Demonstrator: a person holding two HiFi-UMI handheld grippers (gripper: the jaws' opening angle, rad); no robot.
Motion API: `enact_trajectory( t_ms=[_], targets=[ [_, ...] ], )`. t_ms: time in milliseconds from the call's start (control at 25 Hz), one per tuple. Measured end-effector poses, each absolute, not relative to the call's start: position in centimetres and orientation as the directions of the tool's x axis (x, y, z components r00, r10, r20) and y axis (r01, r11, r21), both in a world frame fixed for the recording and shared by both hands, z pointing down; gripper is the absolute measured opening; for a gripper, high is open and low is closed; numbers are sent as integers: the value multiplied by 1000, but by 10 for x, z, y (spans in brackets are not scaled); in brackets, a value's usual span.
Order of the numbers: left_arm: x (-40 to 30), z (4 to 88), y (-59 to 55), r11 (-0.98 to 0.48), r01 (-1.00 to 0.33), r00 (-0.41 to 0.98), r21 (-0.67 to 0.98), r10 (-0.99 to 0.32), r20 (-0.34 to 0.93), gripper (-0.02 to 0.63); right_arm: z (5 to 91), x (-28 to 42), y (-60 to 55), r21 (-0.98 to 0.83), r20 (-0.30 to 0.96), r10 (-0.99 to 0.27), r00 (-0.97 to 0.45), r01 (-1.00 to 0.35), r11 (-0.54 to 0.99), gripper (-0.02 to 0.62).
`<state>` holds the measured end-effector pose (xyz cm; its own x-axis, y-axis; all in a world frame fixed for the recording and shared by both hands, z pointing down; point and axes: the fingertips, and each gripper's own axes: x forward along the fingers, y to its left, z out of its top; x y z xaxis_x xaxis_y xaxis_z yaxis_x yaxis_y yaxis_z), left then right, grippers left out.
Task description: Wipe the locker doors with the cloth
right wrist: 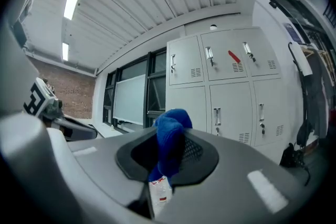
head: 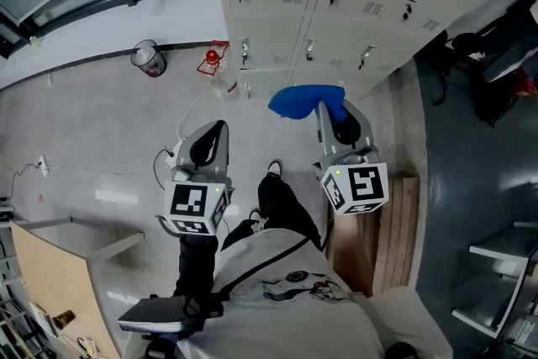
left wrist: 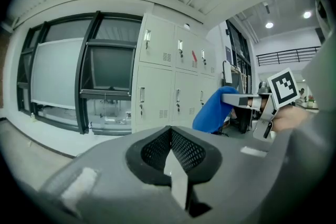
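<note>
- Item: blue fleecy cloth, bunched. Location: clamped between the jaws of the right gripper, held in the air in front of the bank of pale grey metal locker doors. It is near the lower row but touches no door.
- Right gripper: jaws closed on the cloth. A white care label hangs from the cloth's lower end, on the camera side.
- Left gripper: jaws together with nothing between them. It is held low and to the left, well apart from the cloth.
- Orientation, right gripper view: the cloth stands up out of the jaw seam and folds over at the top. Its long axis runs along the seam, and the free end points toward the lockers.
- Orientation, head view: the free bulk spreads sideways from the jaw tips, toward the person's left.
- Step in hand (judged): carrying the cloth to a door panel; wiping not yet begun.
- Handling advice:
  - Advance until the loose folded end, not the jaw tips, meets the panel.
  - Press enough to flatten the bunch into a broad face.
  - Stroke in overlapping passes.
  - Steer round the handles, locks and vent slots, where a fold could snag.
  - Hold the clamp firm; the bite looks small against the hanging bulk.
</note>
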<state>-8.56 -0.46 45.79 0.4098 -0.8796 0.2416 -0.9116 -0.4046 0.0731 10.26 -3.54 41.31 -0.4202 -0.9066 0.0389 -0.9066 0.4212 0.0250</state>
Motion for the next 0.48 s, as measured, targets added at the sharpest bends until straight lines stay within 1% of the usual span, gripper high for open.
enact_trajectory(
  t_ms=[120, 280, 480],
  targets=[
    [-90, 469, 40, -399, -911, 411, 102, -868, 279, 2, 415, 107, 8, 4, 63, -906, -418, -908, 419, 44],
    [-82, 465, 81, -408, -907, 421, 110, -857, 296, 0, 409, 116, 50, -14, 70, -908, -414, -910, 414, 44],
    [-65, 448, 93, -401, -911, 411, 94, -876, 253, 2, 399, 138, 70, -21, 51, -916, -398, -917, 397, 43]
  ],
)
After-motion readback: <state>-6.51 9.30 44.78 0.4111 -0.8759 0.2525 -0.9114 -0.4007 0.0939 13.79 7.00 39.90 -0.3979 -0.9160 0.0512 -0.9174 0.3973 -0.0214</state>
